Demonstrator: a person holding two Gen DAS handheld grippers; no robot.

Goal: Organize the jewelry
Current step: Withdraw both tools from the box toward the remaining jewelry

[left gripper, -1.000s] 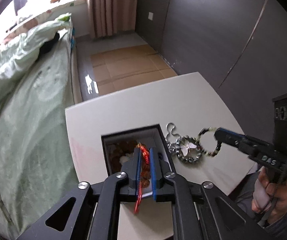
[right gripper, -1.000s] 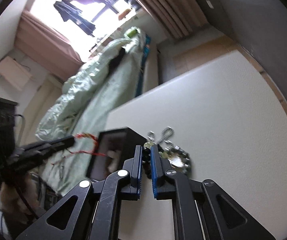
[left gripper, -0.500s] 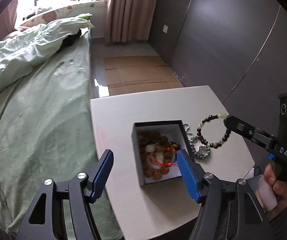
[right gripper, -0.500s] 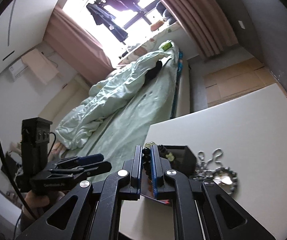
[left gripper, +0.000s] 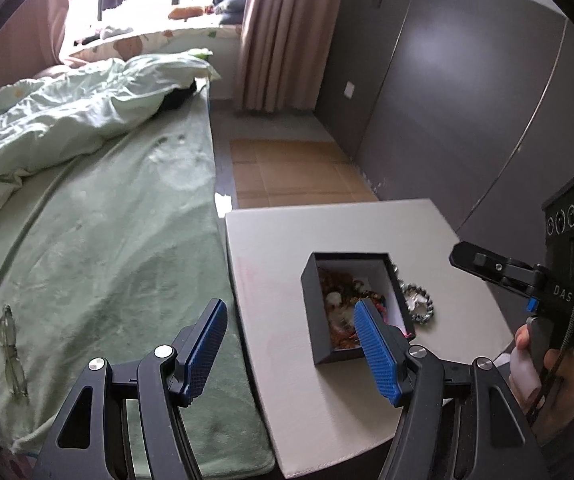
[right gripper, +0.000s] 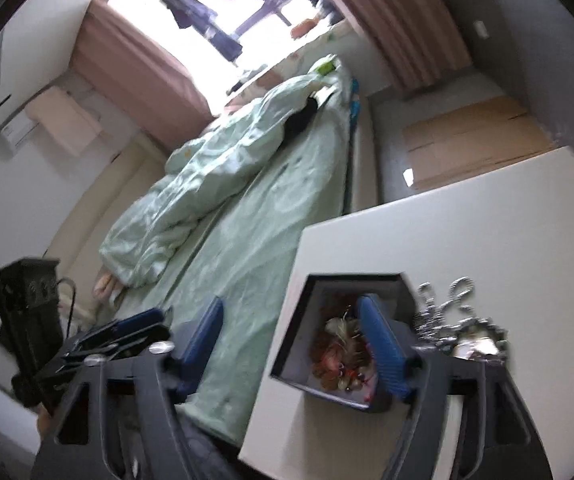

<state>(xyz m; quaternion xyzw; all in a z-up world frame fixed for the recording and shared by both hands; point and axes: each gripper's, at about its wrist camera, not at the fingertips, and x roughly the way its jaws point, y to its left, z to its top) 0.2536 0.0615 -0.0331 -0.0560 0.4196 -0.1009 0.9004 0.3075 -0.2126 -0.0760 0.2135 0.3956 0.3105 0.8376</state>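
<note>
The right gripper (right gripper: 289, 344) is spread wide and holds nothing; it is poised over the near end of the open, dark grey square jewelry box (right gripper: 349, 292), with one blue pad over the box interior. The silver chain bracelet (right gripper: 461, 322) that remains outside lies just to that gripper's right, beside the box's right wall, its length strung along that wall towards the worktop's far edge. The right gripper is judged the nearer one for the pick. The left gripper (left gripper: 293, 346) is likewise wide and empty, held back over the near left edge of the white square worktop (left gripper: 287, 240). Inside the box (left gripper: 311, 280) a mixed heap is seen: brown beads, red cord, a pale piece, dark beads. The silver chain bracelet (left gripper: 419, 304) rests on the worktop.
</note>
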